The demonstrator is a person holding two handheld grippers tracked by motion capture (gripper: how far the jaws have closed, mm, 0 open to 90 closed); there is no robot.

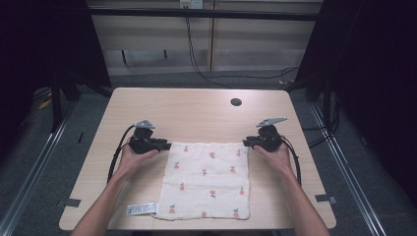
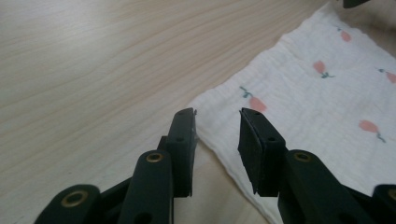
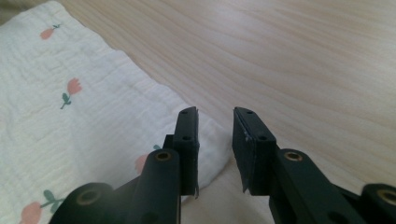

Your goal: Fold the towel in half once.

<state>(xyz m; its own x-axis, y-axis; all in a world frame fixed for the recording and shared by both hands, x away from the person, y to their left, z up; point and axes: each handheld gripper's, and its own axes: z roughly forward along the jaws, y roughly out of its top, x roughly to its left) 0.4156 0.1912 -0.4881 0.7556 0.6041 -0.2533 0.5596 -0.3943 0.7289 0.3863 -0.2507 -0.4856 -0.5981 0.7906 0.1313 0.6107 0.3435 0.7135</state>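
Note:
A white cloth with small red flower prints (image 1: 206,179) lies flat on the wooden table (image 1: 196,113), near its front edge. My left gripper (image 1: 164,145) sits at the cloth's far left corner (image 2: 205,100), jaws open, the corner lying between them. My right gripper (image 1: 247,143) sits at the far right corner (image 3: 212,140), jaws open around that corner. In the left gripper view the cloth (image 2: 308,93) spreads to the right; in the right gripper view the cloth (image 3: 70,121) spreads to the left. A white label (image 1: 141,209) sticks out from the cloth's near left corner.
A round dark hole (image 1: 236,102) is set in the tabletop at the back right. Bare wood stretches behind the cloth. Black cables (image 1: 115,157) trail from each gripper along the person's forearms. Dark floor and metal rails surround the table.

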